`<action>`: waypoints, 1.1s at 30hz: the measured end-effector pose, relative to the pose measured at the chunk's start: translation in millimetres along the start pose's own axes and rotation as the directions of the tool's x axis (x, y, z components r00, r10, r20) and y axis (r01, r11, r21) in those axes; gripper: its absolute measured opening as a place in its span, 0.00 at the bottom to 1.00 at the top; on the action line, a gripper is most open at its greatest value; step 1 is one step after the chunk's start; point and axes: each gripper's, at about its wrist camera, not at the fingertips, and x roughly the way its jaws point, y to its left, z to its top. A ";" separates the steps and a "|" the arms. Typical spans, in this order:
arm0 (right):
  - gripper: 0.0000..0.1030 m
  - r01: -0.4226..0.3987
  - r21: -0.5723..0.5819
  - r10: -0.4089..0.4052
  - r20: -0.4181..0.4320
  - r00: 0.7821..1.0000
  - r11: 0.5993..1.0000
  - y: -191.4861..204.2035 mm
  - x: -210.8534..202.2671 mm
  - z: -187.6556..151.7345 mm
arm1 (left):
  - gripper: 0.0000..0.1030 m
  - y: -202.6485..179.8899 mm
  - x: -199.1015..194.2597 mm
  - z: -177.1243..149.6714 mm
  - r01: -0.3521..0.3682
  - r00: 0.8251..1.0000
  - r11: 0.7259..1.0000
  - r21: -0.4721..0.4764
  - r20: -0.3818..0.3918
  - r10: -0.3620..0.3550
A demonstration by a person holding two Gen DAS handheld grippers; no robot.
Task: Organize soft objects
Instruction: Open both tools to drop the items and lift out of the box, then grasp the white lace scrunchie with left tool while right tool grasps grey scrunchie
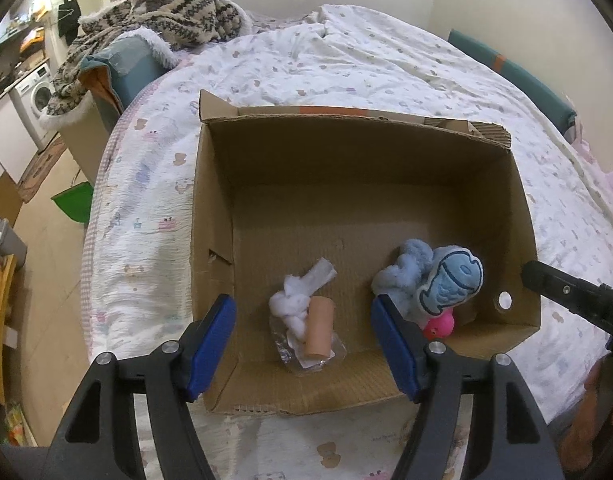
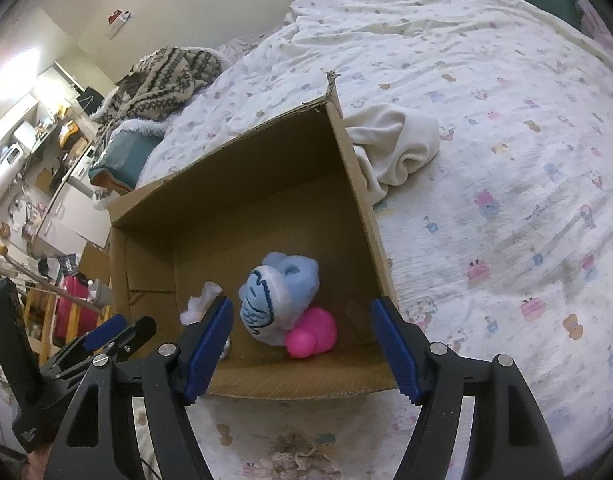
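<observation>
An open cardboard box (image 1: pixel 346 152) sits on the bed. Inside lie a white cotton wad (image 1: pixel 294 304) with a peach foam roll (image 1: pixel 319 328) on clear plastic, a blue fish plush (image 1: pixel 446 284) on a fluffy blue piece (image 1: pixel 406 268), and a pink toy (image 1: pixel 440 326). My left gripper (image 1: pixel 302 344) is open and empty over the box's near wall. My right gripper (image 2: pixel 302 344) is open and empty above the box (image 2: pixel 358 168), near the fish plush (image 2: pixel 262 300) and pink toy (image 2: pixel 312 332). A cream cloth (image 2: pixel 394 148) lies on the bed outside the box.
The bed has a white patterned quilt (image 1: pixel 386 60). A knitted patterned blanket (image 1: pixel 166 12) is piled at the bed's far left corner. Left of the bed are a washing machine (image 1: pixel 36 96), a green bin (image 1: pixel 74 200) and clutter on the floor.
</observation>
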 end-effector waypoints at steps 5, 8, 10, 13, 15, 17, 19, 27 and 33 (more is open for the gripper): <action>0.74 0.000 -0.007 0.000 0.003 1.000 1.000 2.6 -3.1 -3.1 | 0.66 1.0 -8.8 -3.1 -0.023 1.000 1.000 0.000 0.018 0.023; 0.74 -0.014 -0.011 0.014 -0.004 1.000 1.000 3.9 -5.7 -6.5 | 0.66 4.0 -18.3 -6.8 -0.025 0.999 1.000 -0.010 0.029 0.026; 0.74 -0.017 -0.013 0.017 -0.007 1.000 1.000 4.2 -9.0 -9.9 | 0.66 6.0 -25.0 -10.2 -0.029 0.999 0.999 -0.015 0.041 0.030; 0.74 0.002 -0.011 -0.002 -0.005 1.000 1.000 3.6 -14.8 -15.8 | 0.66 7.9 -30.1 -16.7 -0.033 0.999 0.999 -0.018 0.040 0.034; 0.74 0.000 -0.010 0.000 -0.009 1.000 1.000 3.0 -19.1 -19.4 | 0.66 9.2 -32.6 -21.8 -0.034 0.999 0.999 -0.017 0.028 0.034; 0.74 -0.002 -0.010 0.002 -0.009 1.000 1.000 2.1 -24.3 -23.5 | 0.66 11.2 -36.9 -29.3 -0.042 0.999 0.999 -0.029 0.023 0.043; 0.74 -0.005 -0.006 0.005 -0.011 1.000 1.000 1.0 -28.4 -28.8 | 0.66 14.0 -39.5 -37.4 -0.043 0.999 0.998 -0.044 0.009 0.043; 0.74 -0.025 -0.011 0.024 -0.056 0.998 1.000 5.6 -33.6 -52.7 | 0.66 18.6 -53.1 -62.2 -0.040 0.999 0.997 -0.065 -0.015 0.039; 0.73 -0.030 -0.017 0.028 -0.093 0.995 0.999 9.7 -34.6 -67.5 | 0.66 24.3 -55.9 -76.2 -0.046 0.998 0.995 -0.091 -0.043 0.042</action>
